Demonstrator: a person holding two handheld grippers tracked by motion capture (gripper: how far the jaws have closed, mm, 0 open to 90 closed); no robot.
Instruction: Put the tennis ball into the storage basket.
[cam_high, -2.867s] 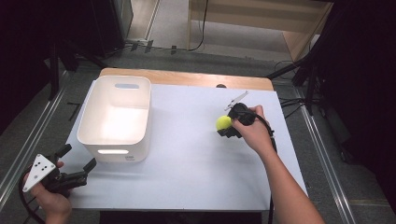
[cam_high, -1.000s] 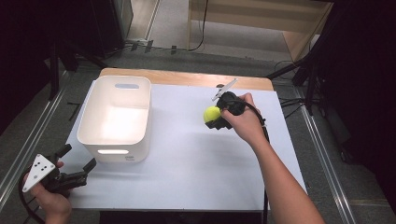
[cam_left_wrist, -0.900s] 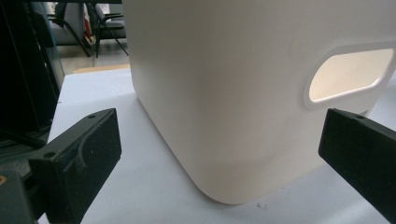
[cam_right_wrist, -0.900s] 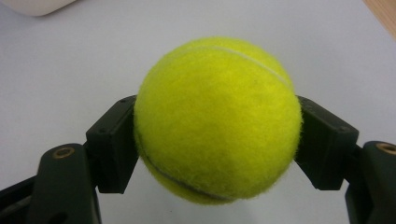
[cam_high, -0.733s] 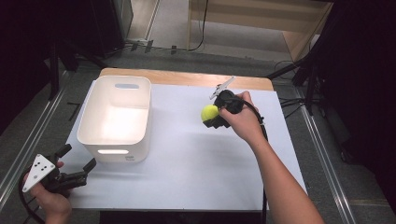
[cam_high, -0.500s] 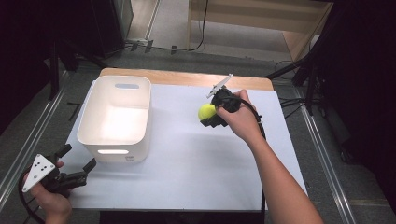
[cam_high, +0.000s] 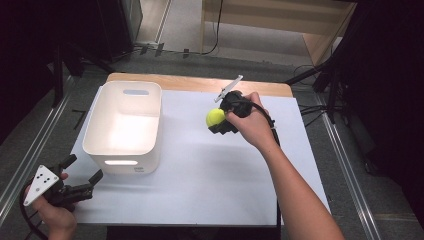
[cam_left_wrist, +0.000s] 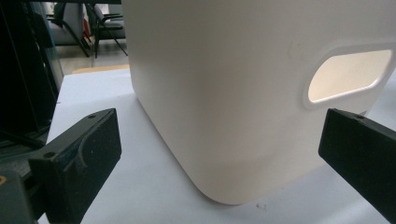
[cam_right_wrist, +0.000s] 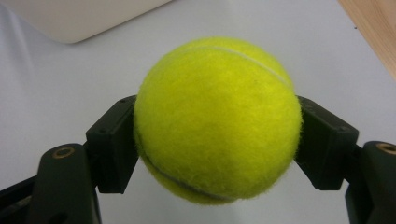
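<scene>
Tennis ball clamped in right jaws, left jaws wide at bin corner

Right gripper (cam_high: 218, 121): jaws closed onto the tennis ball (cam_high: 216, 117), one black pad pressing each side of it. In the right gripper view the ball (cam_right_wrist: 217, 121) bulges well past both pads, seam line visible across the top and lower left; white surface shows beneath it. From the high view the ball sits over the far-centre part of the tabletop (cam_high: 200, 175), to the right of the white bin (cam_high: 125, 125) and well apart from it. Right hand (cam_high: 250, 125) wraps the gripper body; cable trails back along the forearm.

Left gripper (cam_high: 80, 181): jaws spread wide, nothing between the pads. In the left gripper view the two black jaws frame the near rounded corner of the bin (cam_left_wrist: 243, 93), with its oval handle cut-out at upper right; cannot tell whether either jaw touches the wall. Left hand (cam_high: 52, 210) is at the near-left corner of the tabletop, close to the edge.

Room: bare white surface between ball and bin, and across the whole near-right half. Wooden strip (cam_high: 200, 84) runs along the far edge, just behind the right gripper. Bin's long side lies close to the left edge.
</scene>
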